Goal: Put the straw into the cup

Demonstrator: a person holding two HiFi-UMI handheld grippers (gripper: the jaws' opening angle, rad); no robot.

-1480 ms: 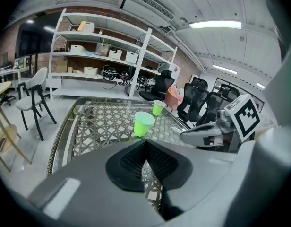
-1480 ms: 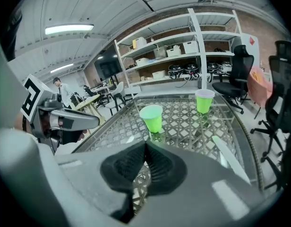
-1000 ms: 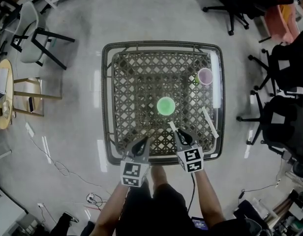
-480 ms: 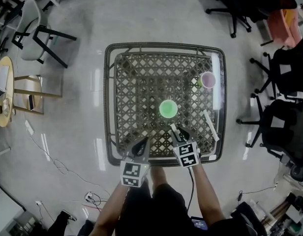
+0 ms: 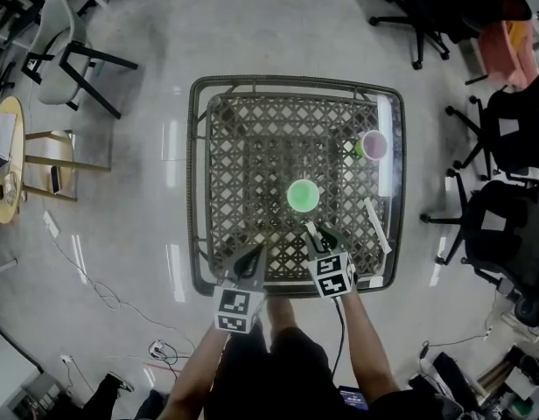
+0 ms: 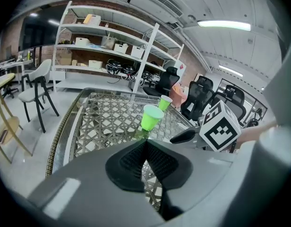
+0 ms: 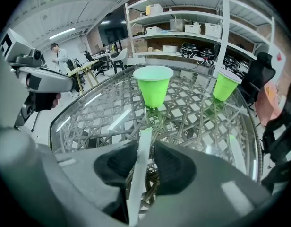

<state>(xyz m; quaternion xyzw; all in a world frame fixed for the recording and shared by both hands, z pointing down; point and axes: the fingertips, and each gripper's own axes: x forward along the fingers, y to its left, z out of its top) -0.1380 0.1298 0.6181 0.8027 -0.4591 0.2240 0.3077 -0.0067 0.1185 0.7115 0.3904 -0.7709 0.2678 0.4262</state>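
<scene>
A green cup (image 5: pixel 303 195) (image 7: pixel 153 86) (image 6: pixel 151 117) stands upright near the middle of the glass-topped wicker table (image 5: pixel 192 191). A white wrapped straw (image 7: pixel 138 178) (image 5: pixel 311 230) lies on the glass just in front of it, pointing at the cup. My right gripper (image 5: pixel 325 237) (image 7: pixel 146 146) is low over the straw's near end. Its jaws have just been opening, and the straw runs between the pads without being pinched. My left gripper (image 5: pixel 249 255) (image 6: pixel 146 143) hangs over the table's near edge, shut and empty.
A second green cup (image 5: pixel 373 144) (image 7: pixel 226 85) stands at the table's far right. Another straw (image 5: pixel 377 226) (image 7: pixel 235 150) lies near the right edge. Office chairs (image 5: pixel 506 129) crowd the right side. A white chair (image 5: pixel 55 55) and a wooden stool (image 5: pixel 7 164) stand on the left.
My right gripper has sunk toward the glass, over the near end of the straw. The left gripper has stayed put, and the cups have not moved on the table.
</scene>
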